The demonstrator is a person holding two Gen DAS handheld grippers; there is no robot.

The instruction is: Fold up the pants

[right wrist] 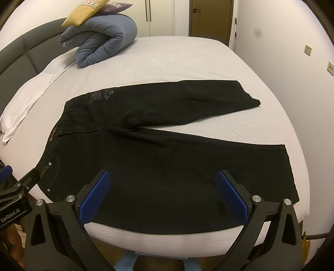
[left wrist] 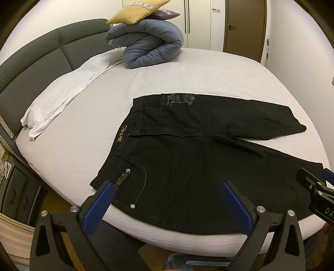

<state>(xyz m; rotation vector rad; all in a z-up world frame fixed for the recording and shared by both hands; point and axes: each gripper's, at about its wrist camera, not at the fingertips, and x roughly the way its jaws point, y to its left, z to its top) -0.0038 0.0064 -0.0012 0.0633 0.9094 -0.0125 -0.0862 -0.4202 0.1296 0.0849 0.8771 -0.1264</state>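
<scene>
Black pants (left wrist: 187, 150) lie flat on the white bed, waistband to the left, both legs spread apart to the right. They also show in the right wrist view (right wrist: 167, 150). My left gripper (left wrist: 167, 187) is open and empty, hovering over the near hip and pocket at the bed's front edge. My right gripper (right wrist: 162, 177) is open and empty over the near leg. The right gripper's body shows at the right edge of the left wrist view (left wrist: 315, 187). The left gripper's body shows at the left edge of the right wrist view (right wrist: 14, 193).
A white bed sheet (left wrist: 167, 79) covers the mattress. A rolled blue duvet (left wrist: 150, 43) with a yellow cushion (left wrist: 135, 10) sits at the back. White pillows (left wrist: 60, 98) lie along the grey headboard (left wrist: 41, 58). A wall (right wrist: 292, 41) stands at the right.
</scene>
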